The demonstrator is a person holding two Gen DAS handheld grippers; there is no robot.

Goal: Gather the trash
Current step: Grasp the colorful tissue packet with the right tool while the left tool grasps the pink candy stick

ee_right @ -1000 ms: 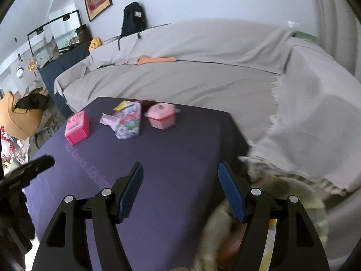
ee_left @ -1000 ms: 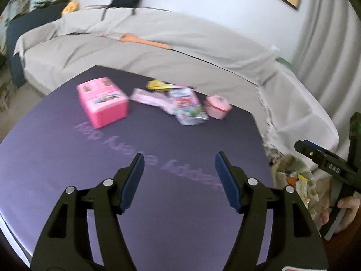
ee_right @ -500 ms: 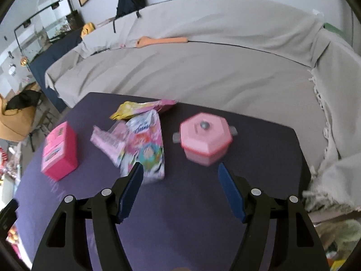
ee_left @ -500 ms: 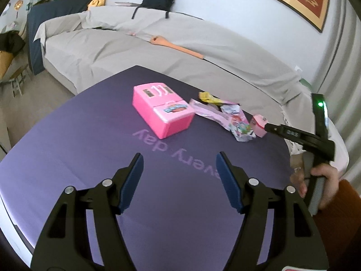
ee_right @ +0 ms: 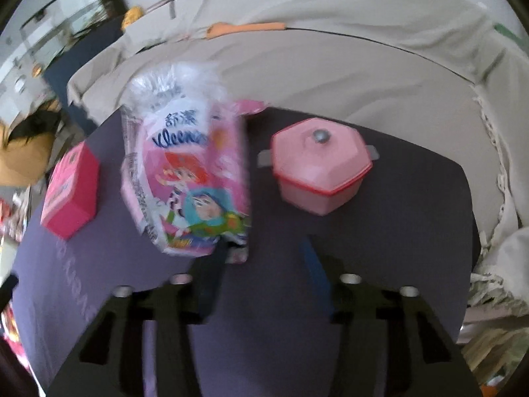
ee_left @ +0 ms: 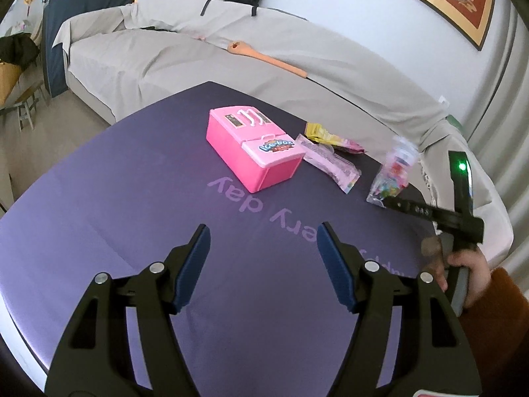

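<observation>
The purple table (ee_left: 132,198) carries everything, with the pink toy fridge (ee_left: 254,152) near its middle and the pink toy pot (ee_right: 320,168) toward its far right corner, both playthings to steer round, not trash. The Kleenex wrapper (ee_right: 185,172) stands upright near the right edge with its lower corner at the right gripper (ee_right: 263,248), whose jaws look narrowed (blur hides whether they pinch it), so I would confirm the grip before lifting clear of the pot. The left gripper (ee_left: 261,241) hangs wide apart and empty over the near edge, while a pink wrapper (ee_left: 330,165) and a yellow wrapper (ee_left: 317,130) lie just beside the fridge, not yet collected.
</observation>
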